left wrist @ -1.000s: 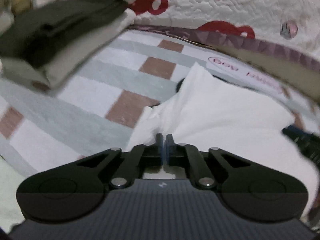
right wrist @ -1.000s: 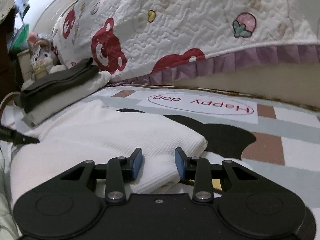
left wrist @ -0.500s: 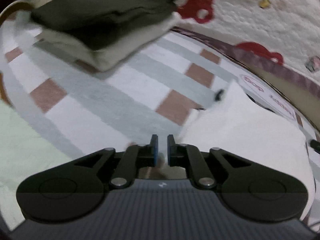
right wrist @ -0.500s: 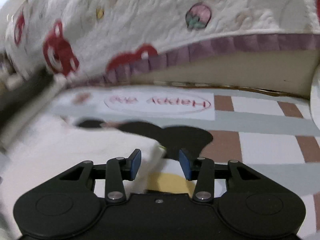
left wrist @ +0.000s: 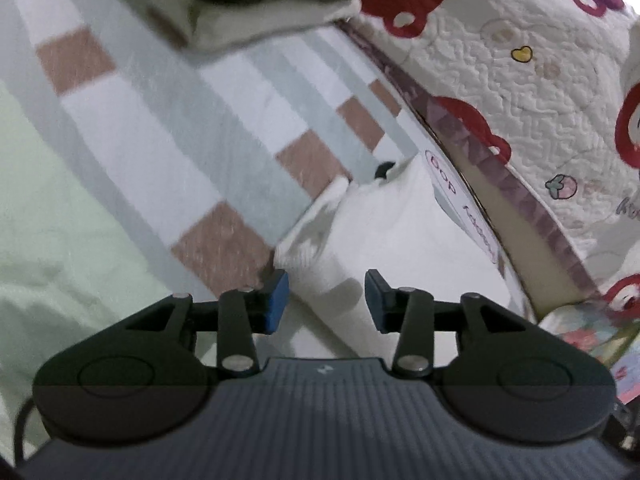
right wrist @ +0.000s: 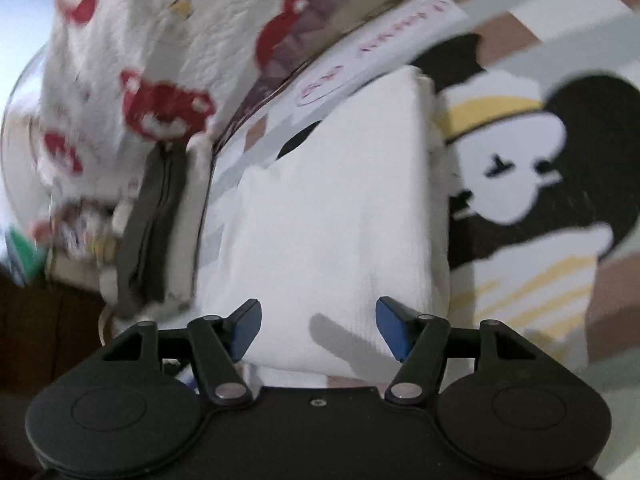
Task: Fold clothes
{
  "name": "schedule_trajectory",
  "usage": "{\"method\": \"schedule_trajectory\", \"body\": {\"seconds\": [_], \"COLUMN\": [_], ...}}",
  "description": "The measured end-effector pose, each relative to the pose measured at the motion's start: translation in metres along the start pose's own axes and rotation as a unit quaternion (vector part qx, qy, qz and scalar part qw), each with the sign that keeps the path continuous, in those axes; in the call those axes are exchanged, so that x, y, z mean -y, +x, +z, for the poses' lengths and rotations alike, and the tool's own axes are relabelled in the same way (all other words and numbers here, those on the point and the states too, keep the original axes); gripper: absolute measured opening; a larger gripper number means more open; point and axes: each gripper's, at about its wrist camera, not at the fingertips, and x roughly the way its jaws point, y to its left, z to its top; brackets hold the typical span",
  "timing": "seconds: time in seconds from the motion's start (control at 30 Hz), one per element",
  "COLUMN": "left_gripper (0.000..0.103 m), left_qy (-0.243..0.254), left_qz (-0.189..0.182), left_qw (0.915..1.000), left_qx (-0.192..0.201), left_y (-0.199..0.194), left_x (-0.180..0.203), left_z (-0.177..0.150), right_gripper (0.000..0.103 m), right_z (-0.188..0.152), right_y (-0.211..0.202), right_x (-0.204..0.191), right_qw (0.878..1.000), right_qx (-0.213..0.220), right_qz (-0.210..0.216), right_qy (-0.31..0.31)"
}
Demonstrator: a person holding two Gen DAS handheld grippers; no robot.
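The white garment (right wrist: 340, 208) lies folded into a thick rectangle on the checked bedsheet (left wrist: 168, 128), filling the centre of the right wrist view and the lower centre of the left wrist view. Both the left gripper (left wrist: 326, 300) and the right gripper (right wrist: 318, 328) have their fingers spread wide with nothing between them, each hanging over a near edge of the bundle.

The step in hand looks like either a last fold or lifting the bundle toward the stack of folded clothes (right wrist: 148, 232) at the left of the right wrist view. To do it well, each gripper should come in low at a corner and pinch all layers together, since catching only the top layer would peel the fold open. Lifting both sides evenly should keep the rectangle flat.

The garment is a soft waffle-textured knit, bulky at its folded edges, with loose layers showing at the right side. The sheet is thin and printed with a cartoon dog (right wrist: 520, 168). A quilted blanket (left wrist: 520, 92) with red bears rises behind, puffy and stitched.
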Motion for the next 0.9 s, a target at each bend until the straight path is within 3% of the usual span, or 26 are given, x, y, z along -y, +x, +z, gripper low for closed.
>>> {"method": "schedule_trajectory", "body": {"seconds": [0.13,0.23,0.3,0.43,0.83,0.9], "left_gripper": [0.047,0.051,0.051,0.051,0.069,0.071], "left_qy": [-0.033,-0.017,-0.001,-0.013,-0.060,-0.094], "left_qz": [-0.019,-0.023,-0.004,-0.018,-0.048,-0.058], "left_qw": [0.9992,0.9993,0.9999,0.9996,0.9966,0.9932], "left_qx": [-0.014,-0.022,-0.016,-0.018,-0.031,-0.038], "left_y": [0.003,0.004,0.002,0.001,0.013,0.017], "left_x": [-0.016,-0.024,-0.033,-0.045,-0.038,-0.037], "left_z": [0.001,0.005,0.010,0.013,0.006,0.005], "right_gripper": [0.069,0.070,0.070,0.071,0.074,0.074], "right_z": [-0.016,-0.025,-0.031,-0.042,-0.061,-0.064], "right_y": [-0.013,-0.009,-0.004,0.002,0.008,0.006], "right_x": [0.005,0.010,0.017,0.031,0.045,0.049], "right_qw": [0.998,0.995,0.993,0.987,0.970,0.965], "right_qx": [0.012,0.012,0.023,0.044,0.092,0.096], "right_qz": [-0.004,-0.021,-0.032,-0.056,-0.044,-0.035], "right_qy": [0.067,0.093,0.113,0.147,0.219,0.240]}}
